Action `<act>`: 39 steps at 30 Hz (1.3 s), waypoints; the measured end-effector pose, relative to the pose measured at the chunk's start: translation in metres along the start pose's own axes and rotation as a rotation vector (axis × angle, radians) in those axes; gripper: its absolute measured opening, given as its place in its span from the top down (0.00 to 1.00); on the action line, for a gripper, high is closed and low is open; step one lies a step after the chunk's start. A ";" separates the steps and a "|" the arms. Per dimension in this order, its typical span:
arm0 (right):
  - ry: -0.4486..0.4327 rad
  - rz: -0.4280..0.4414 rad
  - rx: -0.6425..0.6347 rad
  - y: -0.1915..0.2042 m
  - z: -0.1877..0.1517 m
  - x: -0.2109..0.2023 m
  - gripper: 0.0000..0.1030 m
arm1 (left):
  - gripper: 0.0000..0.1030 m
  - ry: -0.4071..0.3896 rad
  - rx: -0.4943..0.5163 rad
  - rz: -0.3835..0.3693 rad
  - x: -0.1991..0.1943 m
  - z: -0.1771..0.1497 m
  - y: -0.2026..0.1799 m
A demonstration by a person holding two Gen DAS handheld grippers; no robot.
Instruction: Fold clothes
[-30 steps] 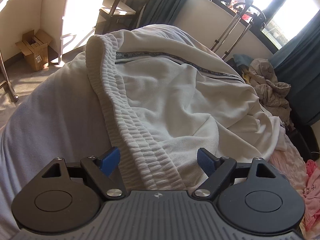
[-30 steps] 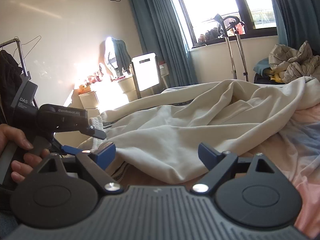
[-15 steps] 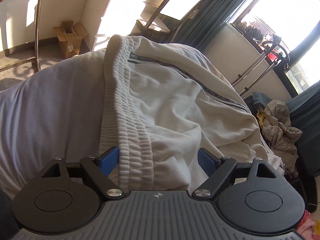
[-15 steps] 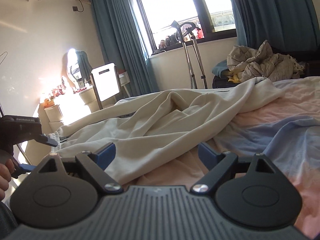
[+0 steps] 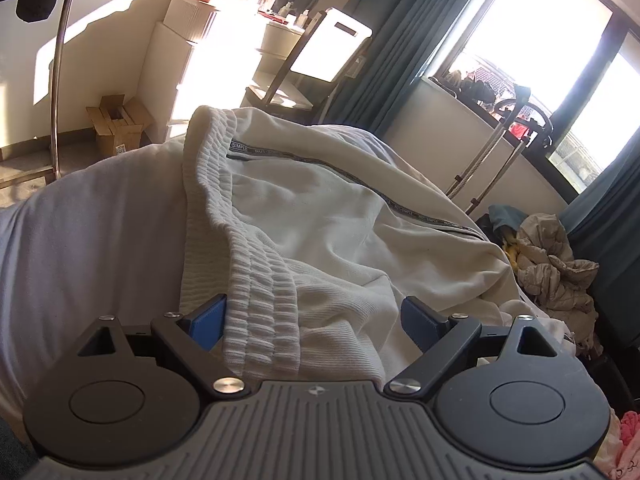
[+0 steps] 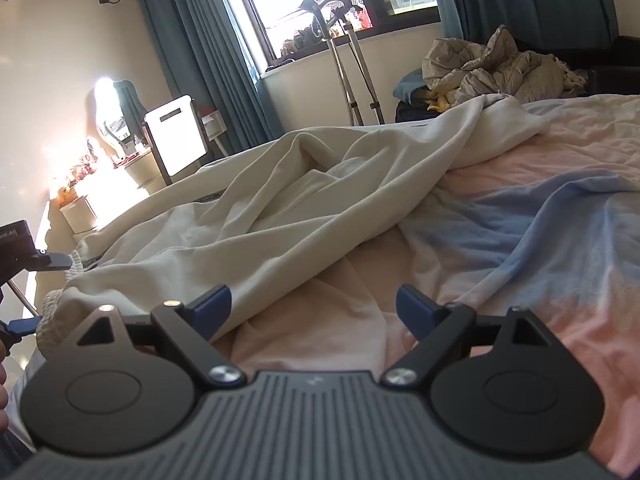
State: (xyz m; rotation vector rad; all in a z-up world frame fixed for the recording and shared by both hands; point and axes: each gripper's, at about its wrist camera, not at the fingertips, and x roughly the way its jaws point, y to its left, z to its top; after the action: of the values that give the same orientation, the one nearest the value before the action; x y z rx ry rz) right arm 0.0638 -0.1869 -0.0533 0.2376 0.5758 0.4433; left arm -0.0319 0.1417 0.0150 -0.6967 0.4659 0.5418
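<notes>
Both pairs of fingers stand spread, the left gripper [image 5: 312, 322] straddling the ribbed waistband [image 5: 256, 304] of the cream trousers [image 5: 340, 216], whose length runs away across the bed [image 6: 520, 248], while the right gripper [image 6: 314, 304] hovers beside their near edge.

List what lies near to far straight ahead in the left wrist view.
left gripper → ribbed waistband → cream trousers → folding chair → teal curtain
</notes>
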 end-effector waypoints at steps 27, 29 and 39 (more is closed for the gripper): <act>0.027 -0.106 0.008 -0.013 -0.009 0.008 0.12 | 0.10 0.393 -0.389 -0.222 0.085 -0.052 0.040; 0.022 -0.104 -0.001 -0.012 -0.009 0.008 0.12 | 0.10 0.403 -0.513 -0.211 0.097 -0.054 0.056; 0.005 -0.112 0.030 -0.022 -0.006 0.006 0.12 | 0.73 0.238 -0.584 -0.144 0.109 -0.024 0.071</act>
State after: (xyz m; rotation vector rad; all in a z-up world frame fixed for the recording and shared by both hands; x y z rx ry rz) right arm 0.0717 -0.2025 -0.0683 0.2320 0.5977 0.3272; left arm 0.0033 0.2039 -0.0970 -1.3548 0.4762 0.4612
